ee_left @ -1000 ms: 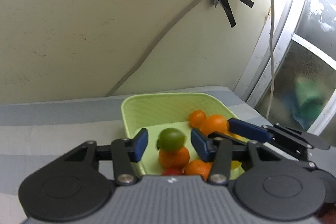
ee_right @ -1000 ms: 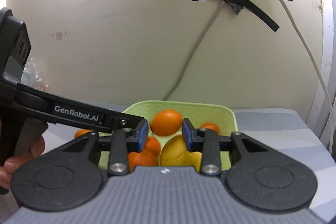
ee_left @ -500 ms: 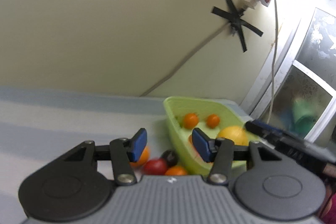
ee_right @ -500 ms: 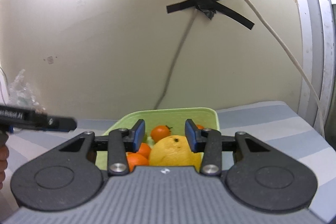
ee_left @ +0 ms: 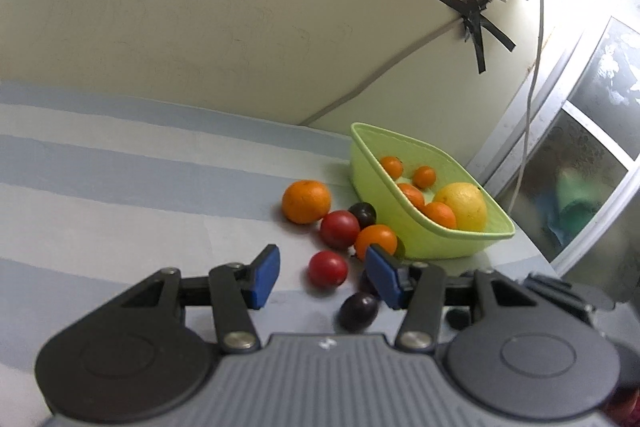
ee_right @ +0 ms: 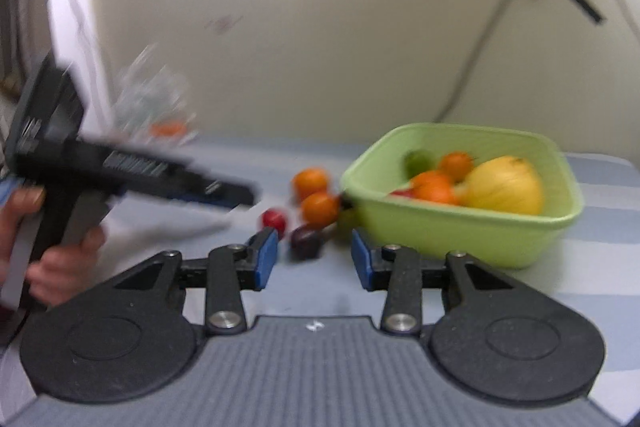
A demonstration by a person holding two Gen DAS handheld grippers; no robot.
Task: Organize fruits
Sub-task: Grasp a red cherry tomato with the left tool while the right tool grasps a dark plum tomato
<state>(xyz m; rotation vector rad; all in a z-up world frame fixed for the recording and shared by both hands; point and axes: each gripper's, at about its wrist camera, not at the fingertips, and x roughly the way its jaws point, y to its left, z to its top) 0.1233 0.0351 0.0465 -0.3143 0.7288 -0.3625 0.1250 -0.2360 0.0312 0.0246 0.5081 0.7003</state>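
Fruit lies in two groups on the striped table (ee_left: pixel 120 171). A green basket (ee_left: pixel 440 243) near the wall holds a large yellow fruit (ee_left: pixel 464 205) and several small oranges. Just beside its left wall, loose on the cloth, sit a bigger orange (ee_left: pixel 306 201), two red fruits, a small orange (ee_left: pixel 375 241) and dark plums (ee_left: pixel 358 311). The left gripper (ee_left: pixel 324 277) hovers over this loose cluster, jaws parted and holding nothing. The right gripper (ee_right: pixel 314 255), seen in a blurred view, also has its jaws apart and empty, aimed between the plums and the basket.
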